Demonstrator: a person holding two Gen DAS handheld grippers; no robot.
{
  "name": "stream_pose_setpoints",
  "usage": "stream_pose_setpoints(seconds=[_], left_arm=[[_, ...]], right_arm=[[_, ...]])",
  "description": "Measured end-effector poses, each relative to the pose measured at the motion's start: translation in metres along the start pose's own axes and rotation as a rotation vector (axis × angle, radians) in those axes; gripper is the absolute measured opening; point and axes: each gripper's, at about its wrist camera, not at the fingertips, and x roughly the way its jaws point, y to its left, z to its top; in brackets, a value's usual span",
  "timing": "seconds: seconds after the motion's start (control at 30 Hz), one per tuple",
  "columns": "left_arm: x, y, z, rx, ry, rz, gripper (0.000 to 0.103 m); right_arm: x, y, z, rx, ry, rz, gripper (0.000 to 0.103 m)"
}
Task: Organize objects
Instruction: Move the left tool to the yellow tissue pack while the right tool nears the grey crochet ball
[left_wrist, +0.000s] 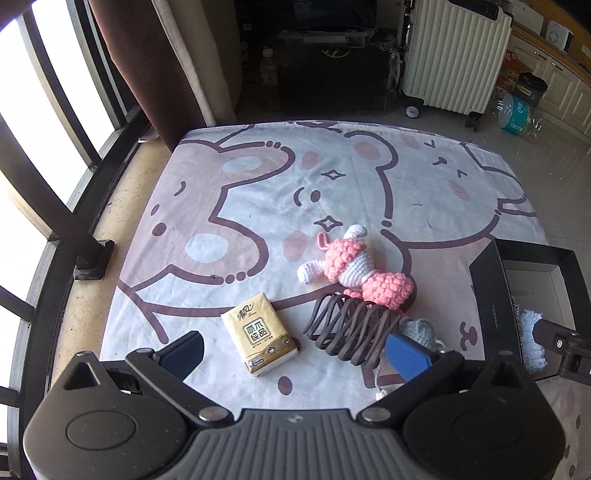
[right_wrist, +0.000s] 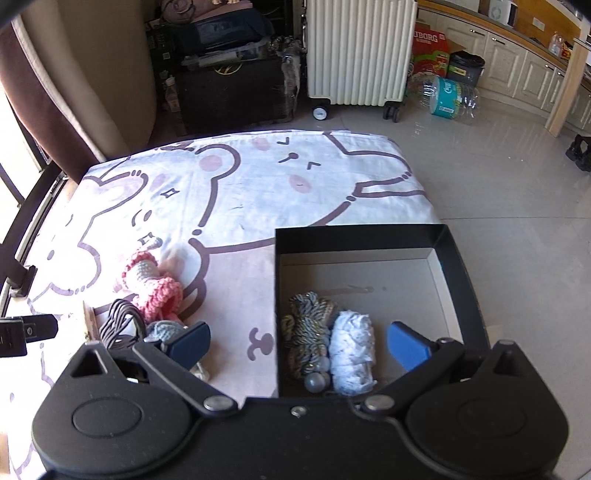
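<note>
Left gripper (left_wrist: 295, 350): jaws spread wide, blue-padded fingers (left_wrist: 406, 354) angled forward and downward, nothing between them; the right finger's pad shows bright blue, the left's lies in shade. Right gripper (right_wrist: 298, 345): jaws likewise spread wide and empty, fingers (right_wrist: 408, 345) pointing forward and down. Each unit's dark body appears at the edge of the other's wrist view, placing the two side by side.
</note>
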Motion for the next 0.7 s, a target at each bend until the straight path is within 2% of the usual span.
stream_pose_setpoints(seconds=[0.7], left_arm=[[0.003,0.041,-0.006,-0.07,0.002,0.025,0.103]], right_arm=[[0.004,0.046,0.004,-0.061,-0.019,0.063,0.103]])
